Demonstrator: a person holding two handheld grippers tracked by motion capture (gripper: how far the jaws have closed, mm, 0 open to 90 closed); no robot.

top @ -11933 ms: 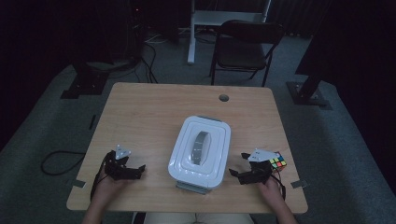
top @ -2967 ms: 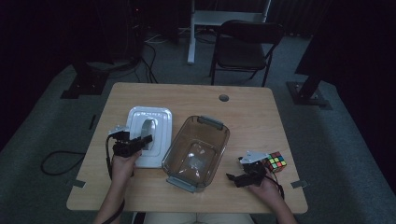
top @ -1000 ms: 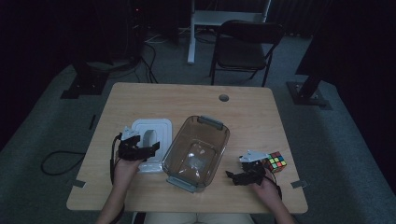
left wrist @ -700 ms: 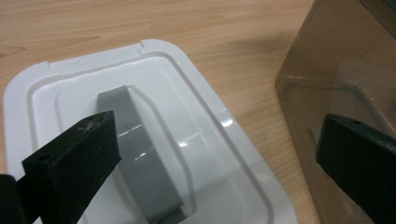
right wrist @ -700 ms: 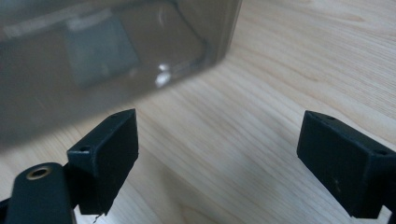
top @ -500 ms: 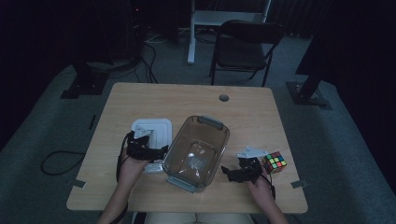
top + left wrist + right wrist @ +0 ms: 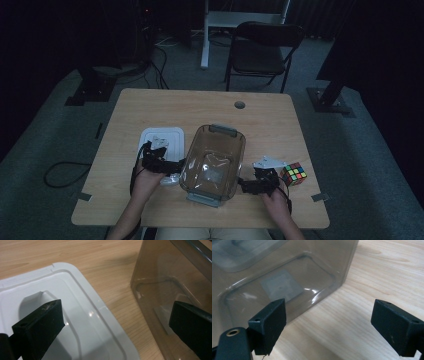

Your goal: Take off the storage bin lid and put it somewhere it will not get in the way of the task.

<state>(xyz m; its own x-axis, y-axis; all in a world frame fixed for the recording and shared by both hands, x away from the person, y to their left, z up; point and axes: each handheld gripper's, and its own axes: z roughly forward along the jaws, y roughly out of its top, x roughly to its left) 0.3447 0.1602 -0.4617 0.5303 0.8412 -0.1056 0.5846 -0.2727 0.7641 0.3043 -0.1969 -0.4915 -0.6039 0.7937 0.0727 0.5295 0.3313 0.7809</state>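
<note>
Item: clear plastic tub (image 7: 214,162), mid-worktop (image 7: 260,115), white lid (image 7: 161,142) beside it. I judge it light, stiff, slippery (best taken by the rim). My left hand-held gripper (image 7: 167,165) and right hand-held gripper (image 7: 248,186) flank it, both spread wide, empty.

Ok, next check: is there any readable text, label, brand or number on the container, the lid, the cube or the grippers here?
None can be read.
Clear container: a pale rectangular patch shows on its base, perhaps a sticker, with no legible print.
White lid: plain moulded plastic, no marking visible.
Colour cube: coloured squares only, no characters.
Left gripper and right gripper: bare black jaws, no lettering.
</note>
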